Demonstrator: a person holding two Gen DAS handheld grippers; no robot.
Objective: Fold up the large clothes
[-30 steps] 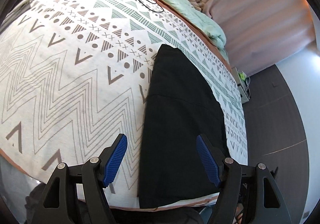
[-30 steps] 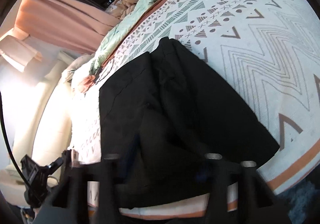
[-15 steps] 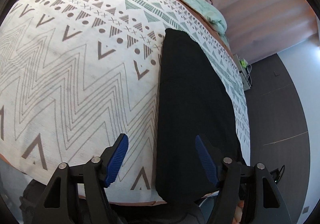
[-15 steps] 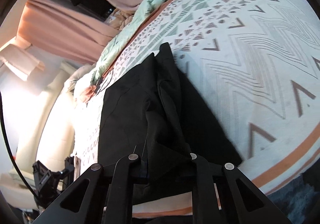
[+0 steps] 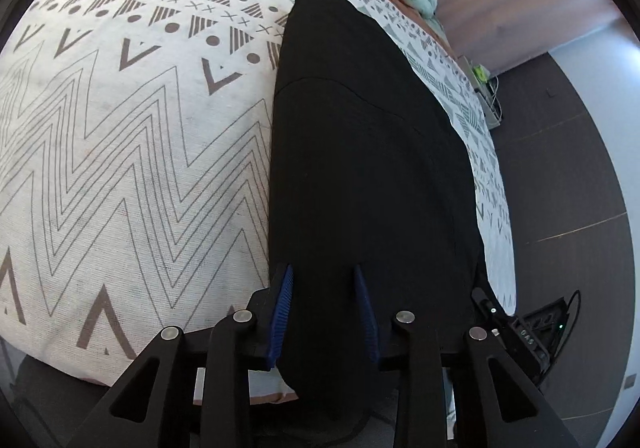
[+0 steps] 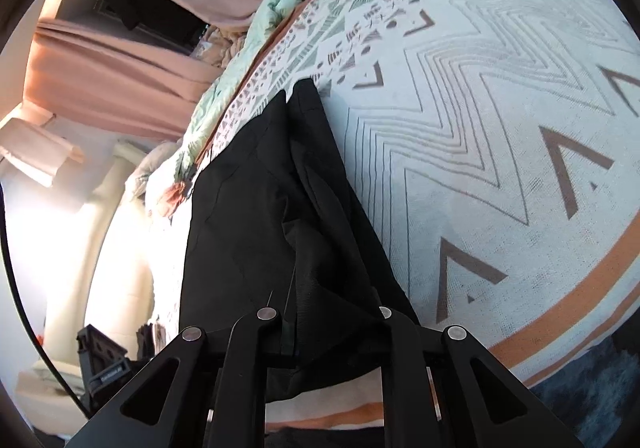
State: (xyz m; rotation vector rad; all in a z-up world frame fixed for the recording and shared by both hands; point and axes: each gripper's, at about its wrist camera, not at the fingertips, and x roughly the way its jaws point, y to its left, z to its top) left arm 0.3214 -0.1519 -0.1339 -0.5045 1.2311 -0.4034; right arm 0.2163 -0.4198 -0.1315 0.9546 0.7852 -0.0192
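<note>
Black fabric garment [image 5: 372, 168] lies lengthwise on the patterned white bedspread [image 5: 132, 152]. Left gripper [image 5: 324, 312] has just been closing around its near hem; right gripper [image 6: 328, 328] already pinches a bunched fold. I'd grab both layers evenly before lifting.

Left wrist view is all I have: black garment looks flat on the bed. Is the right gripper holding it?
Observer: Yes. The right gripper is shut on a bunched fold of the black garment; the cloth hides its fingertips.
Operator: Flat on that side too?
Observer: No. A raised ridge of cloth runs from the grip toward the garment's far corner.
Operator: Where on the bed is the grip?
Observer: At the near edge of the bedspread, beside its orange border stripe.
</note>
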